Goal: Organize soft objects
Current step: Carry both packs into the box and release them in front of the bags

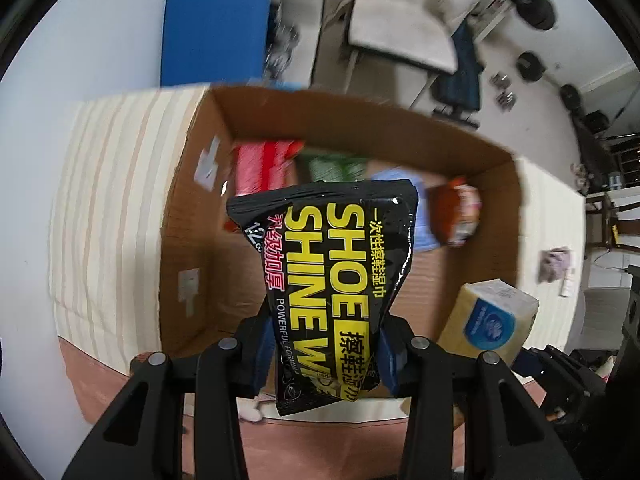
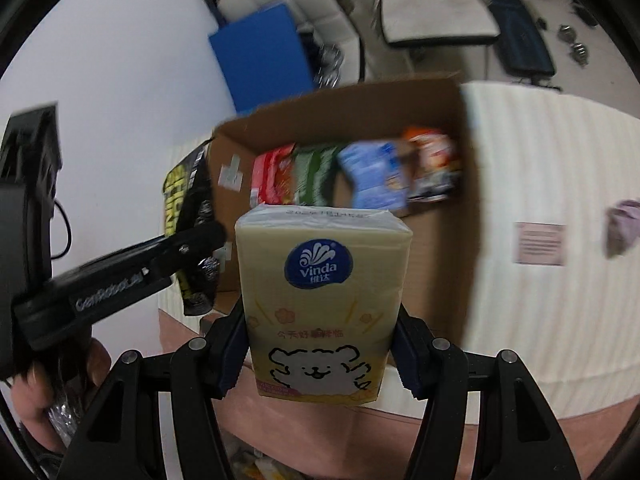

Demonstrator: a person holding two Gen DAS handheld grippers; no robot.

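My left gripper [image 1: 326, 354] is shut on a black and yellow shoe shine wipes pack [image 1: 332, 276], which hangs over the open cardboard box [image 1: 184, 216]. The same pack [image 2: 188, 208] shows in the right wrist view at the box's left wall. My right gripper [image 2: 320, 354] is shut on a pale yellow Vinda tissue pack [image 2: 320, 300], held in front of the box [image 2: 468, 216]. That tissue pack [image 1: 490, 316] appears at the box's right near corner in the left wrist view. Inside the box stand a red pack [image 1: 260, 164], a green pack [image 1: 332, 166], a blue pack [image 2: 372, 176] and an orange pack [image 2: 434, 164].
The box sits on a cream striped cloth [image 1: 104, 216] over a pinkish surface [image 2: 320, 428]. A crumpled purple cloth [image 2: 622, 232] lies to the right, with a pink label [image 2: 540, 244] nearby. A blue panel [image 1: 218, 28] leans on the white wall behind. A hand [image 2: 36, 396] holds the left gripper.
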